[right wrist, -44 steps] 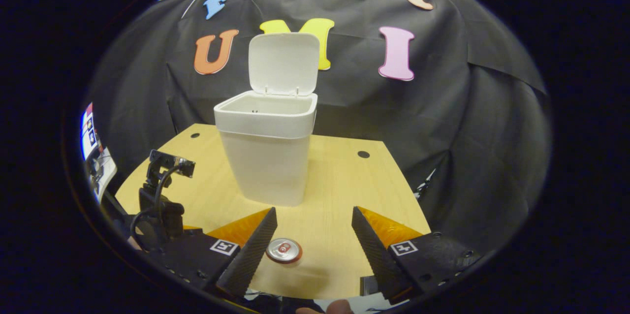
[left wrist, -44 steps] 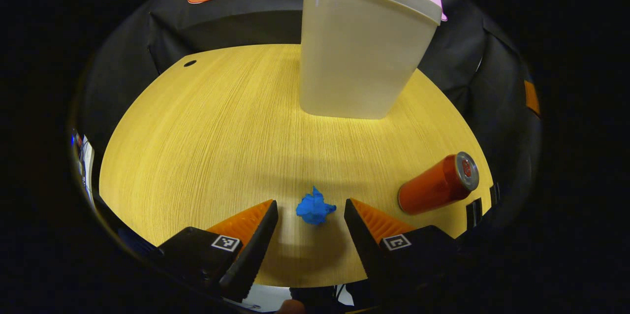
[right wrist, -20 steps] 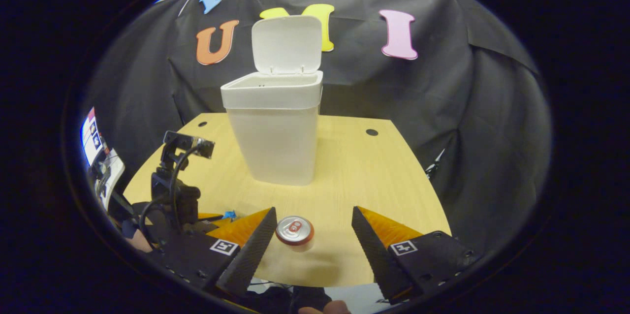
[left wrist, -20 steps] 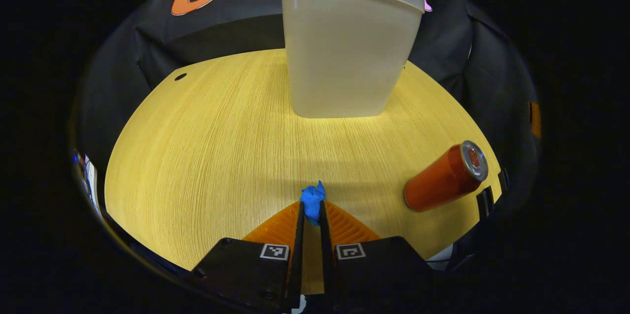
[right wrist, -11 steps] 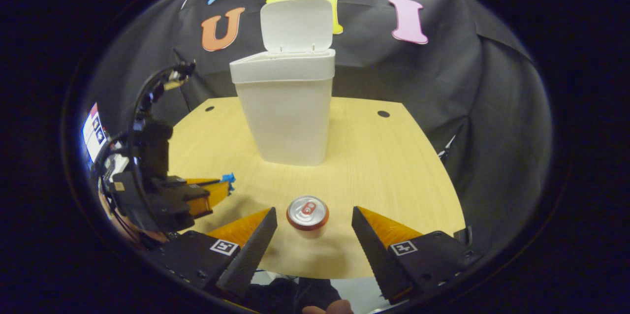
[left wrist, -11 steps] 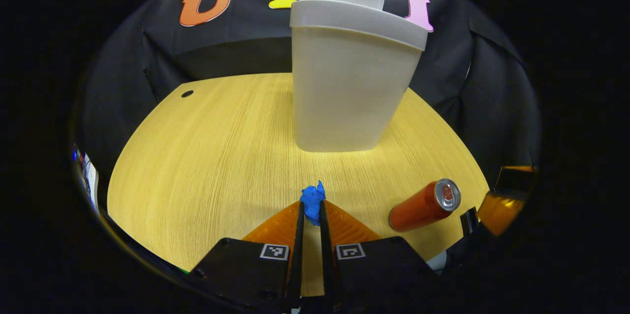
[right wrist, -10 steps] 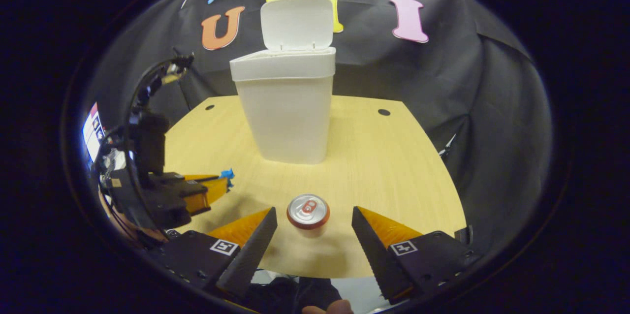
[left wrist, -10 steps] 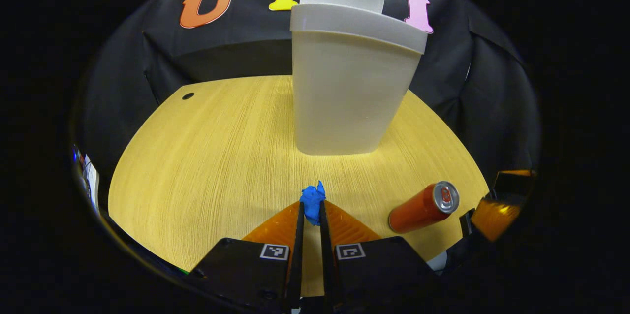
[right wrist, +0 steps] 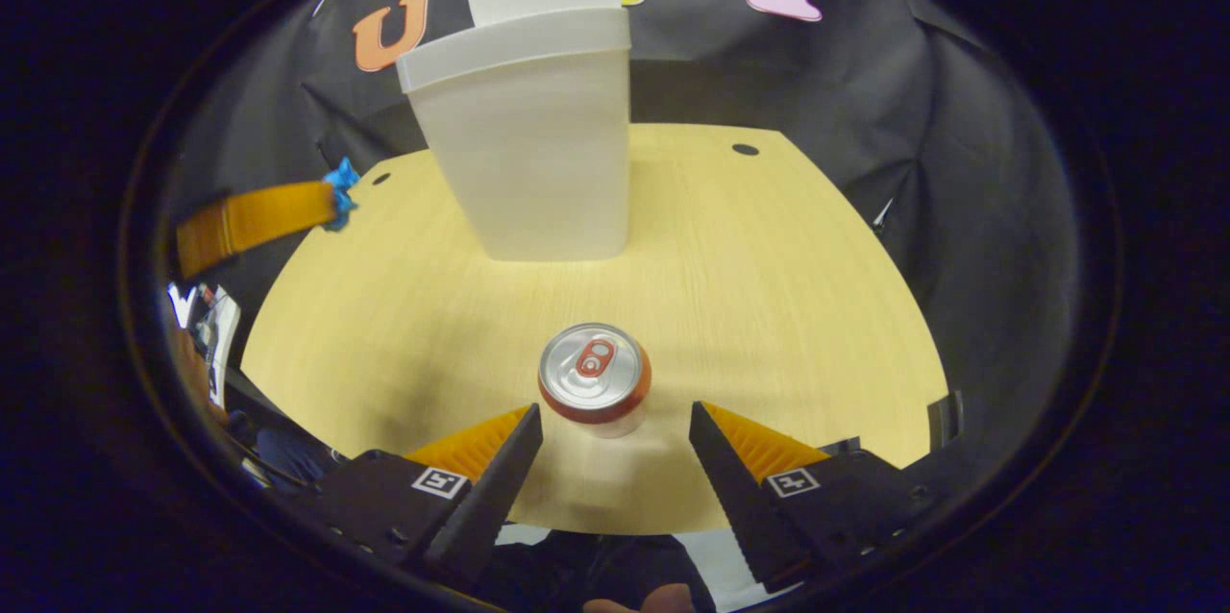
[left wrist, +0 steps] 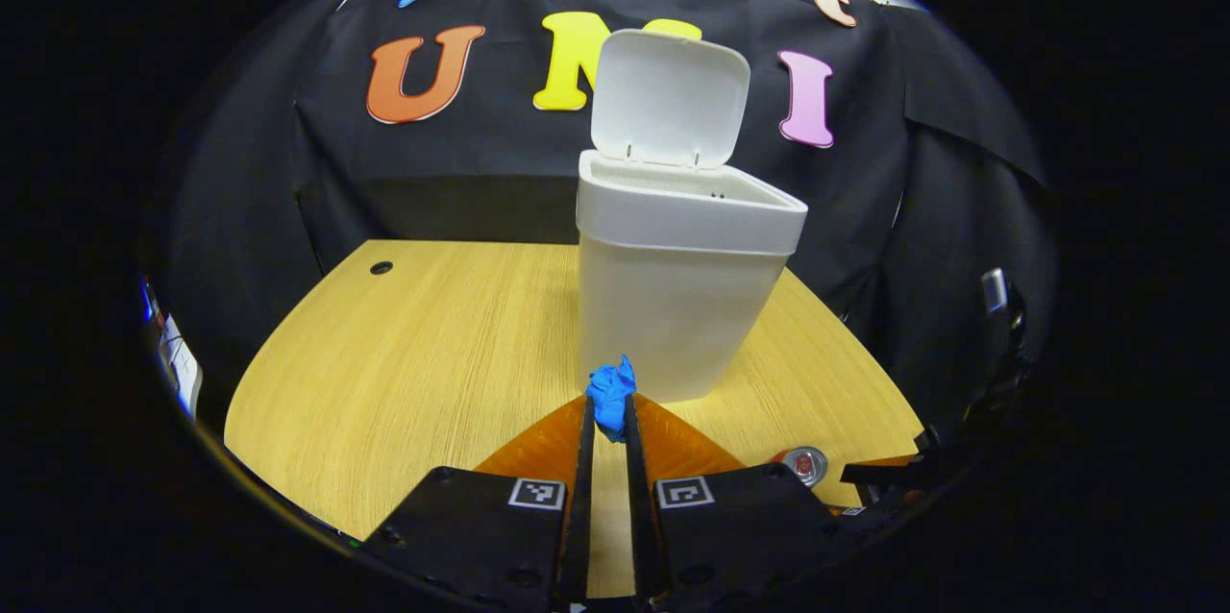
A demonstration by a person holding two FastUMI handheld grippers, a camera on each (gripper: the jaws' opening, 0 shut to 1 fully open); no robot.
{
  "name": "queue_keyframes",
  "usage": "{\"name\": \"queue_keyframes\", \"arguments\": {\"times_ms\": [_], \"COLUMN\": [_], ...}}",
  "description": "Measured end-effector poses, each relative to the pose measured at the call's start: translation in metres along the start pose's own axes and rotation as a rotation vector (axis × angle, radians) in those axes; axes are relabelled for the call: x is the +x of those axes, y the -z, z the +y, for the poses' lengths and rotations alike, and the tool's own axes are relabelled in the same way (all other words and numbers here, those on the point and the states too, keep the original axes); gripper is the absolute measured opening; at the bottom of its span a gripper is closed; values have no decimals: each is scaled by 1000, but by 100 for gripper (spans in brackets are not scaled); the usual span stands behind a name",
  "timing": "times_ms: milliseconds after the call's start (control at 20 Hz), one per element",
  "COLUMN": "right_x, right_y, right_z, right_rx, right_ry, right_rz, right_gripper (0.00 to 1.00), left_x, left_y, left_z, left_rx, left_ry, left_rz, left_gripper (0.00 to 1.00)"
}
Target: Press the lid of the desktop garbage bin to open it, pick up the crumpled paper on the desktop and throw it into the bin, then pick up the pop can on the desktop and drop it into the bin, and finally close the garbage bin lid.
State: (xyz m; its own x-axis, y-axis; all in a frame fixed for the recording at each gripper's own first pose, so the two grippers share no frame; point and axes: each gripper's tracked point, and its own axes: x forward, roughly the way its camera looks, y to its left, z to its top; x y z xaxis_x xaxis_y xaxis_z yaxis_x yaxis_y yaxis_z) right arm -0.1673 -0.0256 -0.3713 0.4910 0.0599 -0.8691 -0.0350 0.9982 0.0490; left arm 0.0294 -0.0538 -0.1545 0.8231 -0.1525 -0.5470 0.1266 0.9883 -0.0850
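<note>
The left gripper (left wrist: 605, 421) has risen since a moment ago, its fingers pinched on the blue crumpled paper (left wrist: 611, 392), now held above the bench (left wrist: 423, 354) in front of the white bin (left wrist: 673, 306), whose lid (left wrist: 670, 99) stands open. The right gripper (right wrist: 615, 440) has dropped lower, fingers spread wide, with the upright can (right wrist: 594, 373) just beyond their tips. The left gripper view looks into the bin's rim; the right gripper view shows the can's top and the paper raised at far left.
</note>
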Motion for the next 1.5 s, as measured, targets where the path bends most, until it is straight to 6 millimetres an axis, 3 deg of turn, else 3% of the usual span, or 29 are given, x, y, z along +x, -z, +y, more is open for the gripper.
{"name": "queue_keyframes", "arguments": {"times_ms": [250,700,800,900,1050,1150,1350,1450,1500], "right_x": [33,64,68,68,64,55,38,26,22], "right_y": [9,12,14,14,13,3,-14,-24,-29], "right_z": [5,4,2,1,1,1,-3,-3,-7], "right_rx": [27,-4,-10,-11,-11,8,54,65,72], "right_ry": [0,27,31,26,14,4,-1,-1,-1], "right_rz": [55,73,83,93,97,69,23,-2,-14], "right_gripper": [98,97,87,80,80,77,77,77,77], "left_x": [-19,-38,-40,-40,-37,-33,-23,-10,-2], "left_y": [-40,-85,-92,-96,-104,-112,-142,-160,-168], "left_z": [1,6,8,11,9,6,-6,-13,-15], "left_rx": [31,13,5,-1,-3,4,8,29,45], "left_ry": [2,2,-1,-11,-7,2,34,40,38], "left_rz": [-126,-234,-250,-264,-274,-289,-335,-356,-366], "left_gripper": [20,20,20,20,20,20,20,24,20]}}
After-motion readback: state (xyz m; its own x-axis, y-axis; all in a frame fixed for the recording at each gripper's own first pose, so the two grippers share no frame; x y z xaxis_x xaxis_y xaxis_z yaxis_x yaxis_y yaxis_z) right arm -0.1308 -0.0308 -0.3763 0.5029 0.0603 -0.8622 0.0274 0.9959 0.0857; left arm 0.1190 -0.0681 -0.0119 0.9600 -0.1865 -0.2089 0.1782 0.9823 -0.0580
